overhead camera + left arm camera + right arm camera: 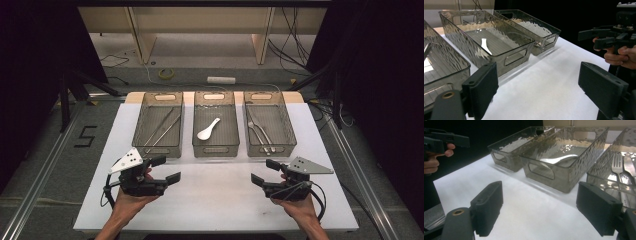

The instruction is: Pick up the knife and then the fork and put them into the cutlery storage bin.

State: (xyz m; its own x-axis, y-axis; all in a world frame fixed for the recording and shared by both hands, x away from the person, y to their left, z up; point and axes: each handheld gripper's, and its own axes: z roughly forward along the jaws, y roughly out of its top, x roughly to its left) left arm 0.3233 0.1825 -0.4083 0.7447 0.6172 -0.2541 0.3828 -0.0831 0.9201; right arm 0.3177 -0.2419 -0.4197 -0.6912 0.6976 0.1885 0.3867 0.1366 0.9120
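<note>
Three smoky clear bins stand in a row at the back of the white table point(215, 200). The left bin point(159, 150) holds thin metal sticks point(162, 129). A white spoon point(208, 129) point(484, 45) point(559, 159) lies in the middle bin point(215, 151). Inside the right bin point(270, 150) are a metal fork point(256, 131) point(617, 165) and other cutlery. My left gripper point(169, 168) point(541, 92) hovers in front of the left bin, open and holding nothing. In front of the right bin my right gripper point(262, 171) point(544, 212) is open wide, nothing between its jaws.
Bare white tabletop lies between the two grippers and the bins. Beyond the table are a wooden bench, cables and a yellow tape roll point(166, 73) on the floor. Dark curtains and stands flank both sides.
</note>
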